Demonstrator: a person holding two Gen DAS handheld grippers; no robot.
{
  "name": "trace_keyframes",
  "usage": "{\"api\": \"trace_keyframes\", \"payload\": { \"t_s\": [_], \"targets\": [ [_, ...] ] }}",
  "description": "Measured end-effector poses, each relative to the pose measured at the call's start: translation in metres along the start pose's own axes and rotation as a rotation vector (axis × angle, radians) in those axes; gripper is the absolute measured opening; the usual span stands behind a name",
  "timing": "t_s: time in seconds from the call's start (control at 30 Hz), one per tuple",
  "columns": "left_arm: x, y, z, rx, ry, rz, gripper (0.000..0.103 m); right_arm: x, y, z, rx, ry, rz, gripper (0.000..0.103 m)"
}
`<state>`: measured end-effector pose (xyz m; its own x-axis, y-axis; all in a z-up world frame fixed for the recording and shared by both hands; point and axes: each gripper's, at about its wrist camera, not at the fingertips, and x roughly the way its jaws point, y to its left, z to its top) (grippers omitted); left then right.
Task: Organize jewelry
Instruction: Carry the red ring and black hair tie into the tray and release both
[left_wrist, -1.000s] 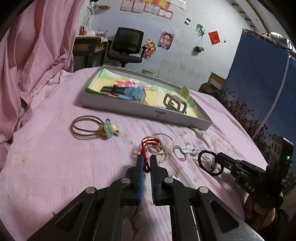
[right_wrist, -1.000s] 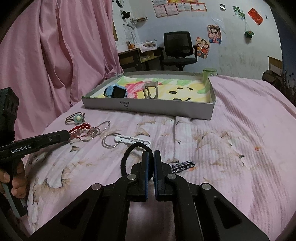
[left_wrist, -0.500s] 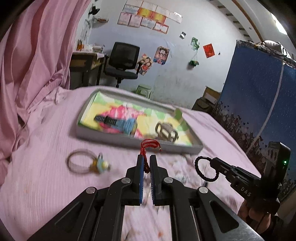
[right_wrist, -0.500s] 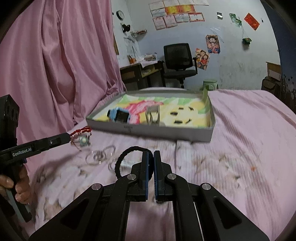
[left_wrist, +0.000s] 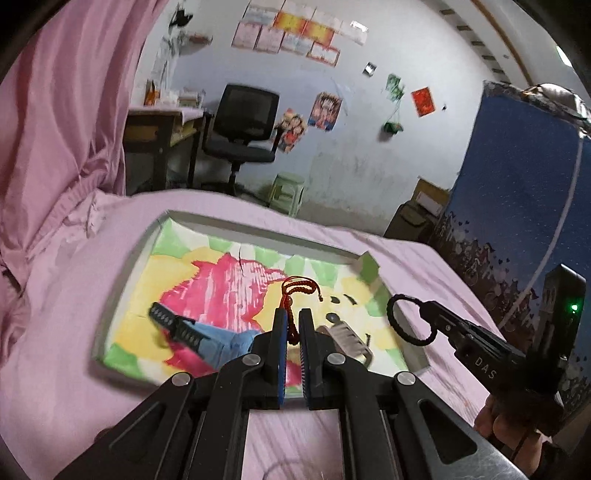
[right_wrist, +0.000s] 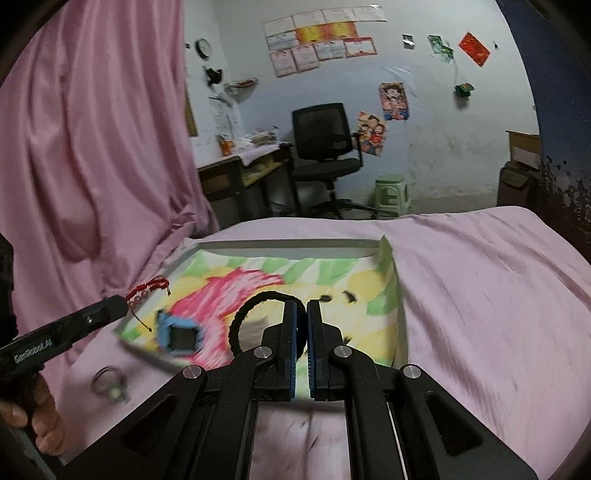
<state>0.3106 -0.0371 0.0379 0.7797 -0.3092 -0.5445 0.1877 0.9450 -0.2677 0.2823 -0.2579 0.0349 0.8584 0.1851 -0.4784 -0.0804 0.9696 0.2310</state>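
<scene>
My left gripper (left_wrist: 291, 325) has its fingers clamped on a red cord bracelet (left_wrist: 300, 286), right gripper (right_wrist: 302, 325) pinched tight on a black hair tie (right_wrist: 245, 314). Both hang over the tray (left_wrist: 258, 230) w/ the colorful liner on the pink bed (right_wrist: 480, 280). Blue watch (right_wrist: 179, 334) sits inside, keyring (right_wrist: 109, 382) on the sheet nearby.

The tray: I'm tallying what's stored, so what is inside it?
In the tray: a blue watch and a metal clip. The grippers hide part of its floor.
</scene>
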Motion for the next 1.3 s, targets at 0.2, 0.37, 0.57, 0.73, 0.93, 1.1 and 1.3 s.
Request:
{"api": "trace_keyframes", "payload": {
  "t_s": [0.2,0.37,0.57,0.73,0.93,1.1,1.3],
  "targets": [
    [0.042,0.002,0.003,-0.004,0.099,0.045,0.006,0.043,-0.003,0.011,-0.001,0.057,-0.058,0.005],
    [0.064,0.0,0.003,-0.006,0.182,0.066,0.006,0.067,-0.005,0.007,-0.009,0.129,-0.088,0.005],
    [0.076,-0.009,-0.001,0.04,0.249,0.094,0.006,0.082,-0.01,-0.006,-0.015,0.207,-0.094,0.005],
    [0.078,-0.015,-0.004,0.076,0.261,0.113,0.007,0.089,-0.01,-0.017,-0.022,0.244,-0.091,0.005],
    [0.076,-0.018,-0.007,0.091,0.26,0.118,0.008,0.09,-0.011,-0.021,-0.018,0.263,-0.08,0.006],
    [0.072,-0.014,-0.008,0.082,0.249,0.117,0.008,0.086,-0.009,-0.022,-0.025,0.26,-0.069,0.008],
    [0.057,-0.007,-0.011,0.04,0.193,0.088,0.011,0.073,-0.012,-0.019,-0.026,0.229,-0.066,0.025]
  ]
}}
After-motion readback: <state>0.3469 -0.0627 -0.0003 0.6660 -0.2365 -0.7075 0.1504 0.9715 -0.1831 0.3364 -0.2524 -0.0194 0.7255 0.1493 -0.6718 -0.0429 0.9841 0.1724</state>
